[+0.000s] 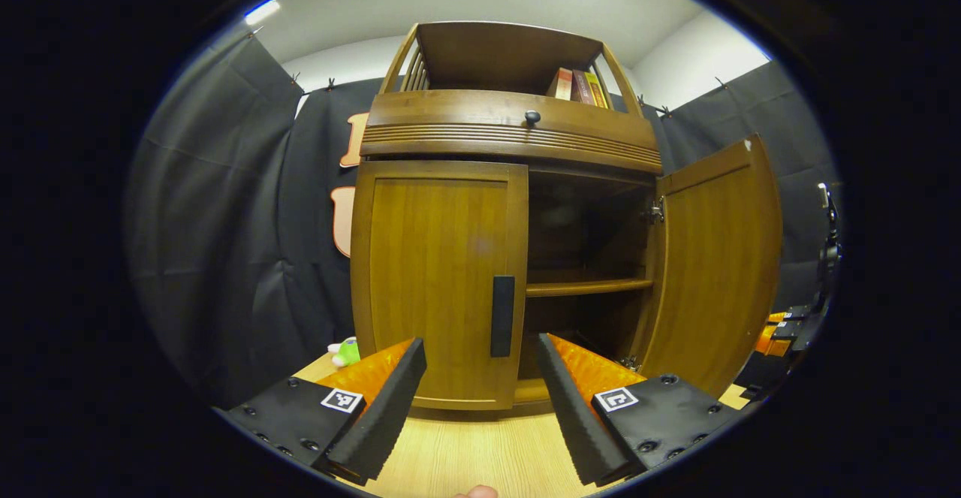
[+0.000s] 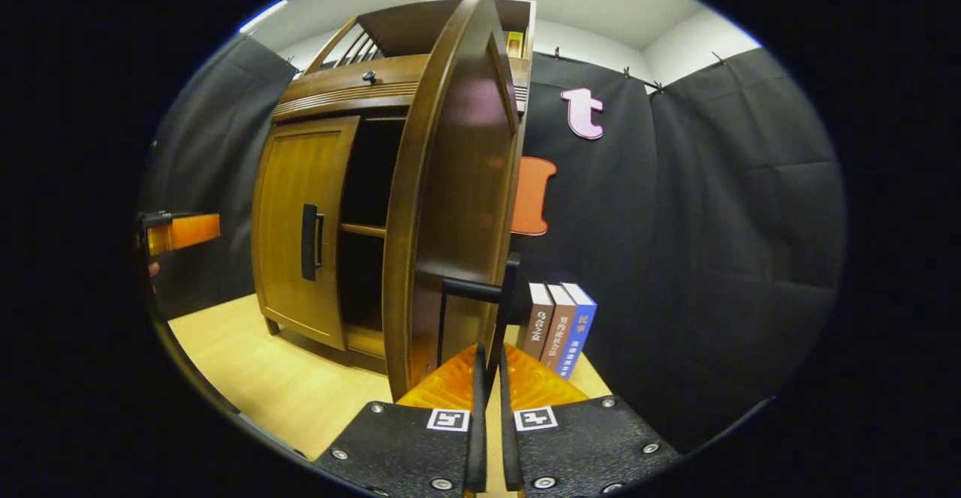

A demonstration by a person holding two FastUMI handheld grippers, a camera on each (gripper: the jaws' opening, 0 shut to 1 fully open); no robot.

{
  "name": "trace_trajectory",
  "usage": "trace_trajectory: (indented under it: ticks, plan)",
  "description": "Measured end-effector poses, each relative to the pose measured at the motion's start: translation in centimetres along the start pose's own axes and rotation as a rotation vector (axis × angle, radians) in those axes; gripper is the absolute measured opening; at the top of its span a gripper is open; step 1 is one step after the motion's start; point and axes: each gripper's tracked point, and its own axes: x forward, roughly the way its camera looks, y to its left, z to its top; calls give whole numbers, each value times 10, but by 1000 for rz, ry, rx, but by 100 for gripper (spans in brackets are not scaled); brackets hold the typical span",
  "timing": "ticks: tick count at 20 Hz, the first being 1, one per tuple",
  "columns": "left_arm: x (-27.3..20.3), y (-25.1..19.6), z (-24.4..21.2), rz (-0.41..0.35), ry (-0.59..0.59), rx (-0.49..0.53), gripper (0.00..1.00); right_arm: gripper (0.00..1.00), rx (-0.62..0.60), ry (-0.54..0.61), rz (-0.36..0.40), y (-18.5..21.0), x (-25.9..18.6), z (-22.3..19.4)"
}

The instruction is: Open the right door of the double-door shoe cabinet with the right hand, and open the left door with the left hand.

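We see the wooden shoe cabinet (image 1: 510,137) standing on the light wooden table (image 1: 465,453), and we place all other things relative to it. Its right door (image 1: 713,265) is swung wide open, so the dark inside with one shelf (image 1: 585,286) is visible. Its left door (image 1: 439,280) is closed flat against the front, with a dark vertical handle (image 1: 502,316) near its inner edge. Above the doors there is a drawer front with a small round knob (image 1: 531,116), and on top of the cabinet some books (image 1: 576,86) lean in the open rack.

In the right gripper view three more books (image 2: 559,327) stand upright just beside the cabinet, behind the open door. A small green toy (image 1: 345,351) lies by the cabinet's left bottom corner.

The left gripper (image 1: 480,385) is in front of the closed left door, its fingers wide apart and holding nothing. The right gripper (image 2: 488,378) has its fingers almost together, pinching the thin dark handle (image 2: 501,310) of the open right door.
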Motion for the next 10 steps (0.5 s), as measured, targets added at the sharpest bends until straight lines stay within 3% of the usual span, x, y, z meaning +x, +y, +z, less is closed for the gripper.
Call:
trace_trajectory:
  ticks: [5,10]
  plan:
    - [1,14,-2,33,-1,-24,96,7,-35,-11,89,-15,1,-2]
    - [-2,30,-6,67,2,-51,96,8,78,-54,155,-46,4,-6]
